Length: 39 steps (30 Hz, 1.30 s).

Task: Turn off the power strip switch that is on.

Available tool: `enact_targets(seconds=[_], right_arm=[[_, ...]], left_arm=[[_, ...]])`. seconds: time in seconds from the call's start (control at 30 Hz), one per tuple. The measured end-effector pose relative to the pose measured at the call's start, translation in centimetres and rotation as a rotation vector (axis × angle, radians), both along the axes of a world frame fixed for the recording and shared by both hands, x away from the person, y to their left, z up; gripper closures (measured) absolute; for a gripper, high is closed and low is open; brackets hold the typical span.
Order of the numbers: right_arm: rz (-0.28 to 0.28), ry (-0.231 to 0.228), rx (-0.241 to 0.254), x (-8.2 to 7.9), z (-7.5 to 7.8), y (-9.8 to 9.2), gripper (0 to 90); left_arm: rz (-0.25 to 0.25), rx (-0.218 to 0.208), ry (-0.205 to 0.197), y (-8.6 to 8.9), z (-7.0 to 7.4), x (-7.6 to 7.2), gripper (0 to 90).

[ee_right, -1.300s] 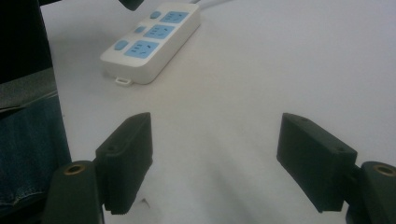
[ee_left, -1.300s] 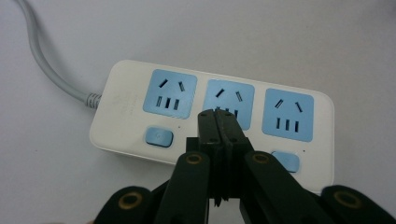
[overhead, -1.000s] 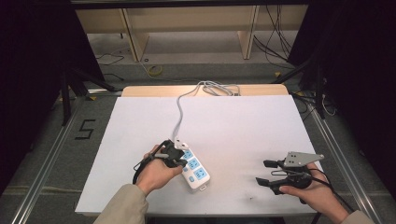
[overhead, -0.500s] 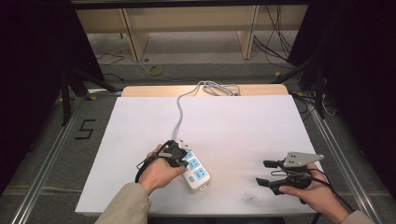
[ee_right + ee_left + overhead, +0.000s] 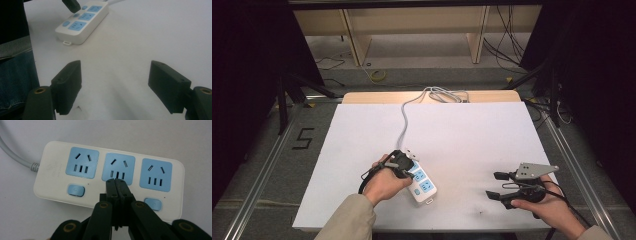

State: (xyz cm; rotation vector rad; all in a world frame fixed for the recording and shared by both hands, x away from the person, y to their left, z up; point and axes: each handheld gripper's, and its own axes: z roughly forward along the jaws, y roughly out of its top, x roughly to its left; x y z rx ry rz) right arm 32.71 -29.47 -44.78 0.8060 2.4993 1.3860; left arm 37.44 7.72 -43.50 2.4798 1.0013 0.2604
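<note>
White plastic power strip [image 5: 110, 178] with three blue sockets lies on the white tabletop [image 5: 472, 135], near its front edge.
The left gripper [image 5: 115, 185] has its fingers closed together, tips over the middle socket; the right gripper [image 5: 116, 86] rests well apart, fingers wide open and empty.

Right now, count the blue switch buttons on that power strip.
2 visible on the power strip: one button below the cord-end socket, another below the far-end socket. The shut left gripper may hide a middle one.
</note>
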Motion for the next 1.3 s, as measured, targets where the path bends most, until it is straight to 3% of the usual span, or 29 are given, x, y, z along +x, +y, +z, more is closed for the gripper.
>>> enact_targets(seconds=[0.97,1.3], right_arm=[[0.002,0.001,0.001,-0.01,-0.02,0.02,27.2],[0.005,-0.002,-0.003,0.0,-0.04,0.02,27.2]], left_arm=[[0.013,0.025,0.051,-0.51,-0.25,0.56,89.7],[0.021,0.039,0.052,-0.71,-0.22,0.54,89.8]])
